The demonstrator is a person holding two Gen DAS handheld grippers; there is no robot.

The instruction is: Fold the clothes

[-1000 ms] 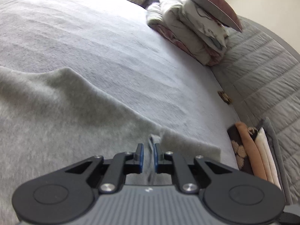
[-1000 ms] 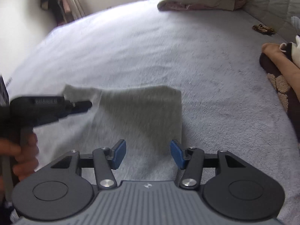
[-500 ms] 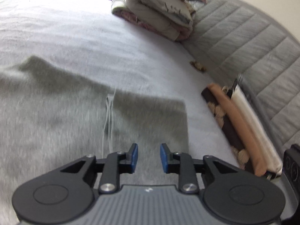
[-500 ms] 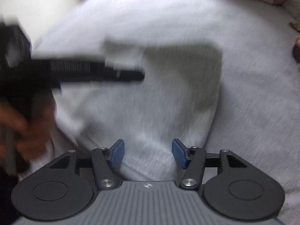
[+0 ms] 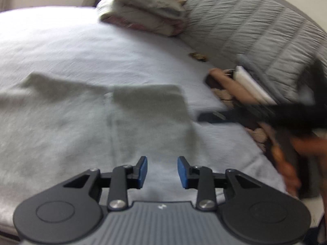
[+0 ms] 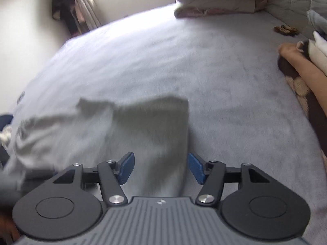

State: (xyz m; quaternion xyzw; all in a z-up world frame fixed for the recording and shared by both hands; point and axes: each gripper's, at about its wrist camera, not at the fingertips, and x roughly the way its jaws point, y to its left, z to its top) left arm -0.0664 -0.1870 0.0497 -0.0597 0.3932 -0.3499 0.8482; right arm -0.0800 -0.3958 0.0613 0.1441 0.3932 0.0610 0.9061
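The bed (image 6: pixel 184 57) fills both views under a pale grey cover, with a quilted headboard (image 5: pixel 255 30) and a pile of folded bedding (image 5: pixel 147 14) at its far end. A stack of folded clothes (image 6: pixel 302 75) sits at the right edge. The grey garment (image 5: pixel 92 126) lies spread flat on the near part of the bed, one panel (image 6: pixel 159 134) turned over so it reads darker. A second ago the left claw (image 5: pixel 162 171) was pinched shut on that panel's edge; now it has let go, its jaws are opening with nothing between them, and it hangs above the cloth. The right claw (image 6: pixel 161 168) is half wide and empty, with the panel's edge below. That fold looks laid; another fold likely remains
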